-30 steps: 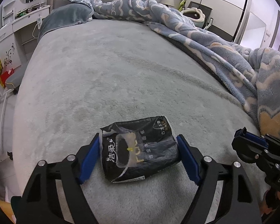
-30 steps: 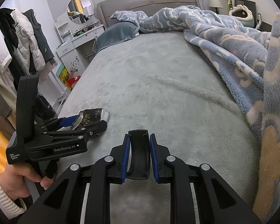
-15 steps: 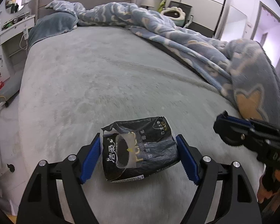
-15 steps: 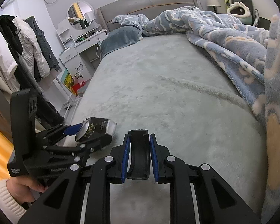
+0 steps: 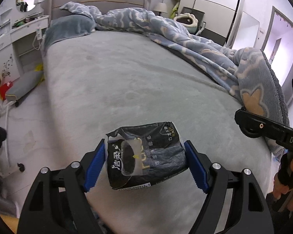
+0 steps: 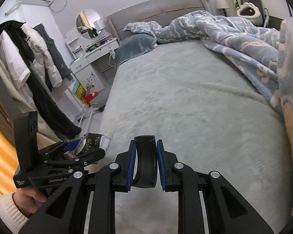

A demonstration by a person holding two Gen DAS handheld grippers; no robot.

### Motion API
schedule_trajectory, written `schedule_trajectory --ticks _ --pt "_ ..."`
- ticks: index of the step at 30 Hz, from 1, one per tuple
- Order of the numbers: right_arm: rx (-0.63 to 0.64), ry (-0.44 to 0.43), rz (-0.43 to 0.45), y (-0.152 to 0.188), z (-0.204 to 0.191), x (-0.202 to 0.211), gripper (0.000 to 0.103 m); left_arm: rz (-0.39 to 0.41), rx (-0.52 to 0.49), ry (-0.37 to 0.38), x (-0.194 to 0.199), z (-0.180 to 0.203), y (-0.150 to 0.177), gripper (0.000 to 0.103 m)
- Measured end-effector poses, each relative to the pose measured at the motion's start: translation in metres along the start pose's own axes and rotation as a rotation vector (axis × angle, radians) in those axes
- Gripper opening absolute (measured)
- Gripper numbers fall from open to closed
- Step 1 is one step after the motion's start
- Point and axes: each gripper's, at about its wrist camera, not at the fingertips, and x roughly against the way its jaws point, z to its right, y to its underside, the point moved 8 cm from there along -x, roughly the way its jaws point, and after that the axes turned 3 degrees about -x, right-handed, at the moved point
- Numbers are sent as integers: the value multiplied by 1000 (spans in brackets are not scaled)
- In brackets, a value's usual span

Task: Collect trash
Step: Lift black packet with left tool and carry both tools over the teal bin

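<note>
The black tissue packet (image 5: 146, 156), crumpled and torn open at one end, sits crosswise between the blue pads of the left gripper (image 5: 144, 165), which is clamped on it at a wide spread; the packet is lifted clear above the grey bed cover (image 5: 127, 81), near the bed's foot end. In the right wrist view the same packet (image 6: 91, 142) shows as a small dark bundle in that gripper (image 6: 84, 148), out past the bed's left edge, with a cream-sleeved hand (image 6: 27, 200) on the handle below it.

The right gripper (image 6: 146, 161) is closed tight on a narrow, curved black plastic piece (image 6: 145, 156), held upright between its pads above the foot of the bed. What the piece is cannot be told.

Toward the head of the bed lie a blue-grey pillow (image 5: 68, 27) and a rumpled blue patterned blanket (image 5: 185, 39) that runs down the bed's right side.

Judging from this, both pickups are done and the step in hand is carrying the two items off the bed. No bin shows in either view, so the next move calls for finding one, bringing each gripper over it in turn, and only then letting go. The light, limp packet may cling to a pad.
</note>
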Motion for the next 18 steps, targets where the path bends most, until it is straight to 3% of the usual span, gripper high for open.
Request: schedule_trajectory --ticks 9,18 --pt "71 -44 -25 25 -59 -5 21 -24 48 -54 38 -35 40 80" --pt "109 -85 -56 43 -105 -18 21 -79 117 -87 51 -74 84 80"
